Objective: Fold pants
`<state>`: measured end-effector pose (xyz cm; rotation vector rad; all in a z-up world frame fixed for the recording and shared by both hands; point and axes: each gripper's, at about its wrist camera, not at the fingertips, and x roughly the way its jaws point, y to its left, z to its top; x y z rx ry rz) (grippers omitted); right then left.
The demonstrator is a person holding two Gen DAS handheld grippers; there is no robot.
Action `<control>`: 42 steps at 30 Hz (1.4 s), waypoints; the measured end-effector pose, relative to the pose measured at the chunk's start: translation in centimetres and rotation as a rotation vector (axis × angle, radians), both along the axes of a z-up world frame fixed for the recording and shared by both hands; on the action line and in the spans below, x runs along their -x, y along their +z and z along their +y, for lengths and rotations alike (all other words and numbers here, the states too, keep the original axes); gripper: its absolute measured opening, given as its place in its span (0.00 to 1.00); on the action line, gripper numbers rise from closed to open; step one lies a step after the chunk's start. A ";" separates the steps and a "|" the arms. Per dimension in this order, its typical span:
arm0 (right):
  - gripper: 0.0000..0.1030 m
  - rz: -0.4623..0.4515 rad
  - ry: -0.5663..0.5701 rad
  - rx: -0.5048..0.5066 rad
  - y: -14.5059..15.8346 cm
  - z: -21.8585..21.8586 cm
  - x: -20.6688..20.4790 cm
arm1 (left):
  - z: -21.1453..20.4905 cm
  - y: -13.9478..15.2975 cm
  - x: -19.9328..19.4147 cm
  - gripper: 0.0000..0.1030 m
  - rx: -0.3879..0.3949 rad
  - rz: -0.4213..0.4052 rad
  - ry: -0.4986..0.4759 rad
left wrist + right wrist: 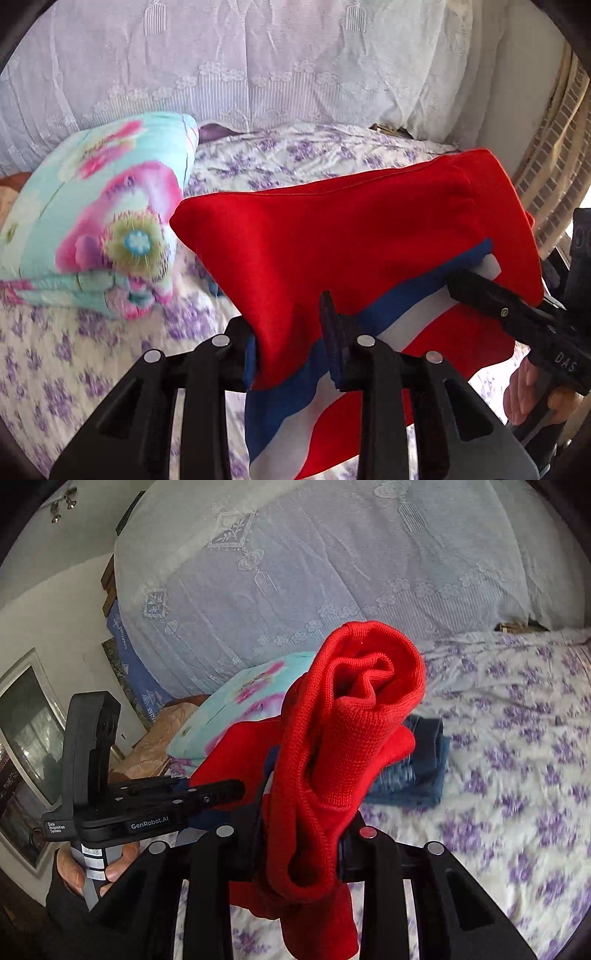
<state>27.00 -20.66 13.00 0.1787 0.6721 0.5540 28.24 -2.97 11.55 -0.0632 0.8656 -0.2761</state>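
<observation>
Behind you hangs a white lace curtain (258,74), and below it the bed (314,155) with its purple-flowered sheet carries a floral quilt (92,221) and a folded pair of jeans (417,771). You have the red pants (351,240) lifted clear of that sheet, slung between your two tools. Your left gripper (291,354) is clamped on bunched cloth at the blue and white side stripe, and your right gripper (303,845) is pinched on a thick roll of red knit that stands up right before its lens. Judge the pants light, soft and limp: they sag and fold wherever unsupported, so a seam, hem or waistband would give you the firmest hold, and a pinch through several layers may slip. In the left view the right gripper bites the same stripe, just beside yours.
</observation>
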 end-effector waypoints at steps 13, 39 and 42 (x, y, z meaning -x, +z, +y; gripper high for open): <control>0.85 0.055 -0.254 0.263 -16.6 -0.3 -19.5 | 1.1 -14.7 -21.4 0.63 -0.223 0.049 0.241; 0.97 -0.204 -0.467 0.359 -7.2 2.1 11.1 | 1.8 -9.0 8.5 0.96 -0.115 -0.076 0.263; 0.97 -0.255 -0.475 0.371 -8.2 2.1 14.1 | 2.5 -9.5 12.0 0.96 -0.119 -0.104 0.295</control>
